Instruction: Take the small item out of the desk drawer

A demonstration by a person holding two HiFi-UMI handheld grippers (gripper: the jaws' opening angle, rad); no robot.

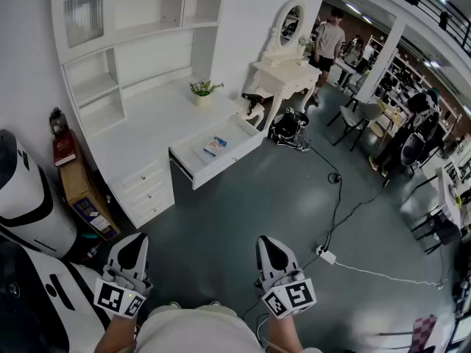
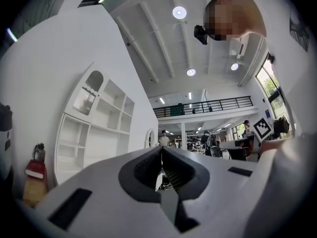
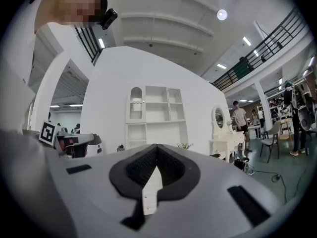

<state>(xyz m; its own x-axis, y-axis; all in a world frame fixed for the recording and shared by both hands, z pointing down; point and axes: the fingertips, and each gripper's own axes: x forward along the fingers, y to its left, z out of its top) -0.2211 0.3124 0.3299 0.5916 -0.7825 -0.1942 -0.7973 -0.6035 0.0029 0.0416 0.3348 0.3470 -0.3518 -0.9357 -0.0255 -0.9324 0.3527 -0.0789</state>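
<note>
Filling the head view from ten to twelve o'clock is a white desk with shelves [image 1: 147,123], and at one o'clock beyond it stands a white dressing table [image 1: 283,76] with an oval mirror. The desk drawer [image 1: 228,162] is pulled out over the dark floor near the picture's middle, at about twelve o'clock from the two grippers and well apart from both. Only this view looks into the drawer; both gripper views aim level across the room and show just the shelves, the dressing table and distant people. The left gripper [image 1: 135,240] sits at seven o'clock and the right gripper [image 1: 268,241] at five o'clock, both pointing toward the desk. Its own view shows the left gripper's ribbed pads pressed together with nothing between them, and the right gripper's view shows the same: jaws closed, empty. A potted plant [image 1: 202,88] stands on the desk at eleven o'clock from the drawer; the right gripper view catches it too, the left does not. The small item [image 1: 215,145] lies inside the drawer, perhaps a flat packet with blue print, too small to tell.
</note>
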